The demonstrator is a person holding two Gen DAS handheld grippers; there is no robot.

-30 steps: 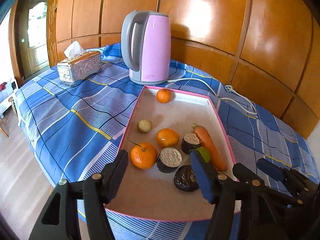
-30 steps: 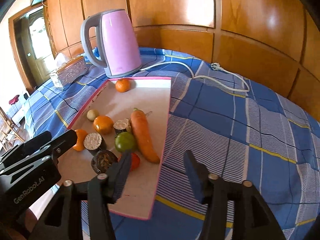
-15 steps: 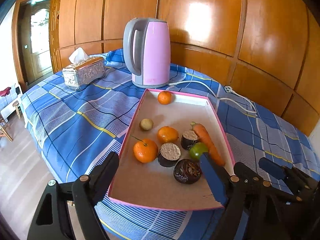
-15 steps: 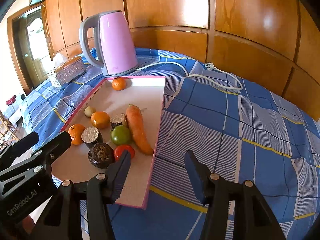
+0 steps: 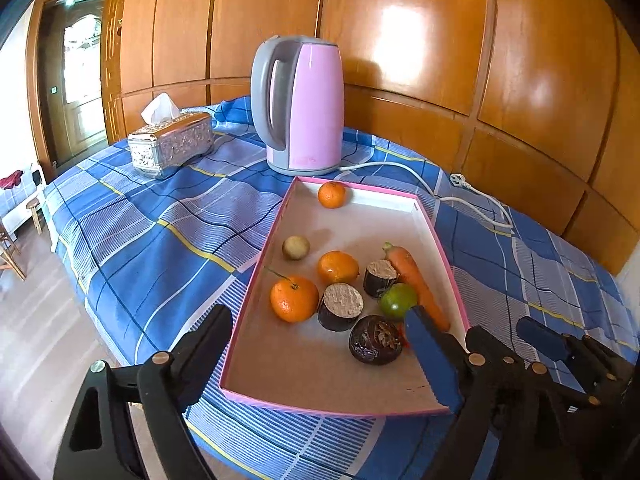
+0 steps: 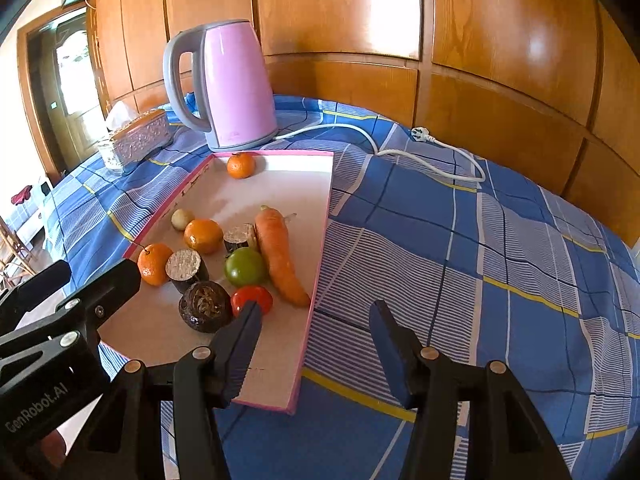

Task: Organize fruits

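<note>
Fruits sit in my pink-rimmed tray (image 5: 436, 236) at frame centre on the table (image 5: 160, 240): three tangerines (image 5: 294, 298), a carrot (image 6: 278, 254), a green tomato (image 6: 245, 266), a red tomato (image 6: 252, 298) and dark cut pieces. My left claw (image 5: 320, 344) is opening, spread across the tray's near end with nothing gripped. My right claw (image 6: 316, 332) hangs released at lower centre, straddling the tray's right rim.

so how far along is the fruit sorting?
Nothing looks sorted: oranges, green fruit, tomato and carrot lie mixed in the pink tray. Left gripper is opening, empty; right gripper holds nothing. All picking remains.
</note>
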